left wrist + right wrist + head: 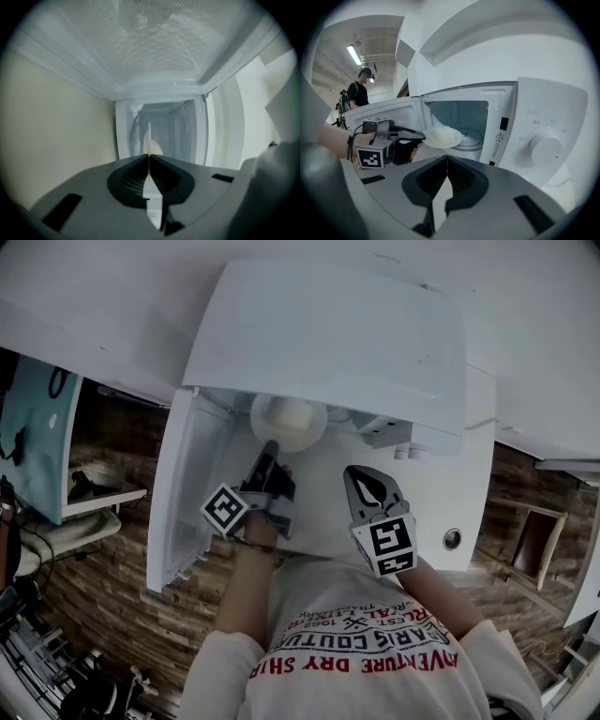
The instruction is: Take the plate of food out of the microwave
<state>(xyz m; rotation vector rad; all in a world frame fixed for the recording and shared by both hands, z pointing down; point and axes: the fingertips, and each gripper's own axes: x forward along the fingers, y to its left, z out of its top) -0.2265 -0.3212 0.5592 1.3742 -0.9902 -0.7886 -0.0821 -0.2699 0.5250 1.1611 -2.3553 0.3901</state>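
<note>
A white plate [289, 421] with a pale mound of food [442, 135] hangs level at the mouth of the open white microwave [328, 334]. My left gripper [270, 448] is shut on the plate's near rim. In the left gripper view the plate [149, 138] shows edge-on as a thin white line between the jaws, with the food [156, 149] just behind it. My right gripper [367, 486] hovers to the right of the left one, in front of the microwave, shut with nothing in it. In the right gripper view the plate [454, 140] sits ahead of my right gripper [447, 159].
The microwave door [183, 484] swings out to the left, close beside my left arm. Inside the cavity lies the glass turntable [469, 139]. The control panel with a round dial [546, 146] is at the right. A person [358, 93] stands far off at the left.
</note>
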